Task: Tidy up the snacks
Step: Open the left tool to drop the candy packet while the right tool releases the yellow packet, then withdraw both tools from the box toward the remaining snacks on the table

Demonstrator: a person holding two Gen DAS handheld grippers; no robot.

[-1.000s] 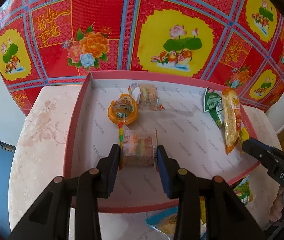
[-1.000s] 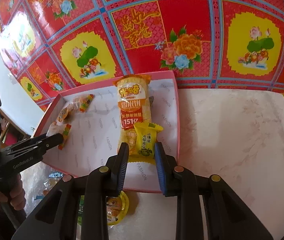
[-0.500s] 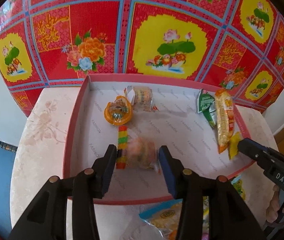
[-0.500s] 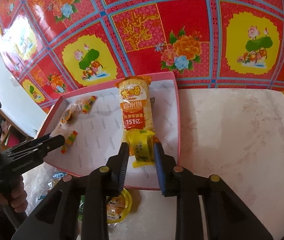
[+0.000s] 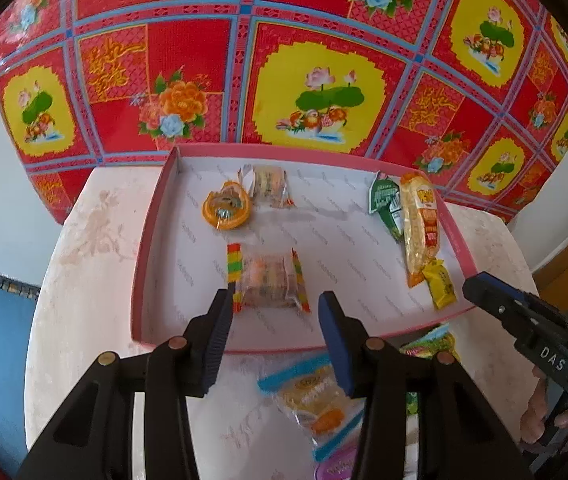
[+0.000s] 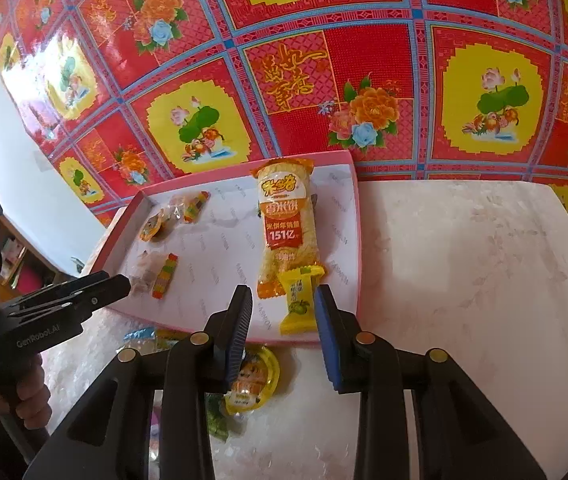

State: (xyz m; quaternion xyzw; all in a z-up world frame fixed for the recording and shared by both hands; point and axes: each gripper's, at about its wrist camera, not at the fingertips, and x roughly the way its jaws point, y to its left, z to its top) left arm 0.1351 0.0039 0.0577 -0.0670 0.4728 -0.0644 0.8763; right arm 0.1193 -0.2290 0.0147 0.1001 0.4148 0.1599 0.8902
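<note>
A pink-rimmed tray [image 5: 152, 256] [image 6: 357, 240] lies on a pale marble table. My left gripper [image 5: 274, 332] is open, just behind a clear rainbow-edged snack pack [image 5: 268, 280] lying in the tray. My right gripper [image 6: 283, 320] is open around a small yellow candy packet [image 6: 299, 300] lying at the tray's front edge, next to a long orange rice-cracker bag [image 6: 287, 228] [image 5: 419, 224]. The yellow packet also shows in the left wrist view [image 5: 439, 284]. An orange jelly cup [image 5: 226, 209], another clear pack [image 5: 270, 187] and a green sachet [image 5: 383, 200] also lie in the tray.
Loose snacks lie on the table in front of the tray: a blue-edged pack [image 5: 315, 396], a green-yellow packet [image 5: 431, 346], a yellow jelly cup [image 6: 254, 380]. A red floral cloth [image 5: 284, 60] hangs behind. The table's right half [image 6: 475, 280] is bare marble.
Both grippers have opened and pulled back. The left let go of the rainbow-edged pack and the right let go of the yellow packet; both now lie in the tray.
</note>
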